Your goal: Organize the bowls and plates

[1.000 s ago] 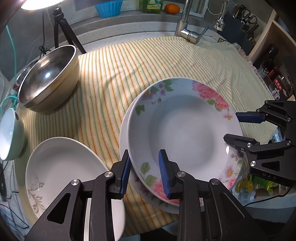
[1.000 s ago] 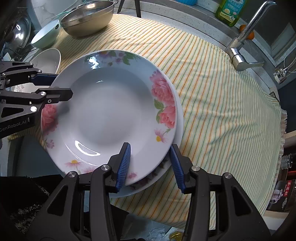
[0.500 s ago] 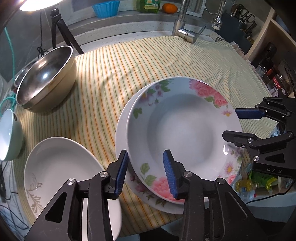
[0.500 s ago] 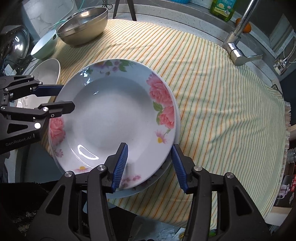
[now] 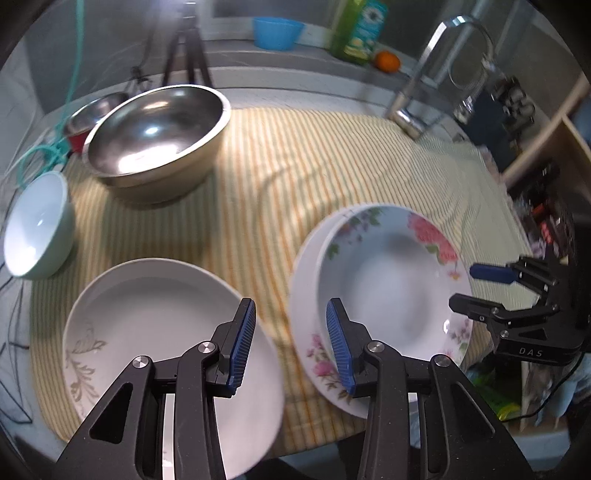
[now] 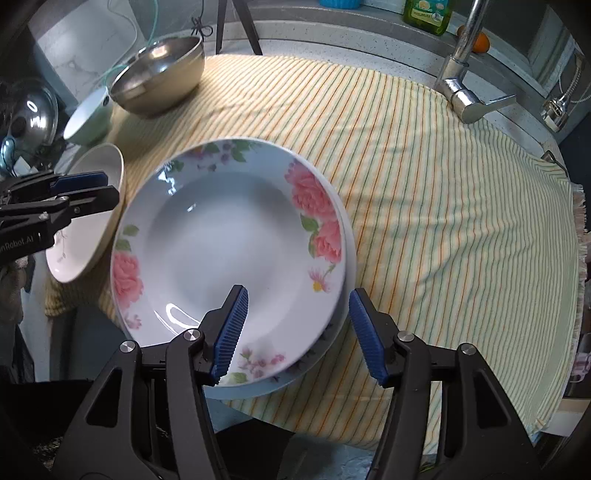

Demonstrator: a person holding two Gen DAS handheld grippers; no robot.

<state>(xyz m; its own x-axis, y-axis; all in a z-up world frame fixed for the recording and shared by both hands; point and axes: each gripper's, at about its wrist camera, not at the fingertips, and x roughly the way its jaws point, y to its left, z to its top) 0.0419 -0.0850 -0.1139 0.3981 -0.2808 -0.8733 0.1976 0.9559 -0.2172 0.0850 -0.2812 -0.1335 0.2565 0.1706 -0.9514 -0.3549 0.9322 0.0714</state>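
Note:
A floral deep plate (image 6: 229, 243) rests nested on a second floral plate (image 6: 343, 302) on the striped cloth (image 6: 424, 192); the stack also shows in the left wrist view (image 5: 384, 288). A white plate with a grey leaf print (image 5: 155, 332) lies to its left, also seen in the right wrist view (image 6: 92, 229). My left gripper (image 5: 290, 343) is open and empty, between the white plate and the stack. My right gripper (image 6: 299, 332) is open and empty at the stack's near rim.
A steel bowl (image 5: 159, 140) and a pale green bowl (image 5: 37, 229) stand at the far left. A faucet (image 6: 465, 85) rises at the back, with a soap bottle (image 6: 428, 14), an orange (image 6: 480, 42) and a blue bowl (image 5: 277, 33) behind it.
Both grippers have opened wider and let go of the top floral plate, which now rests on the plate below. My left gripper has swung left toward the white plate.

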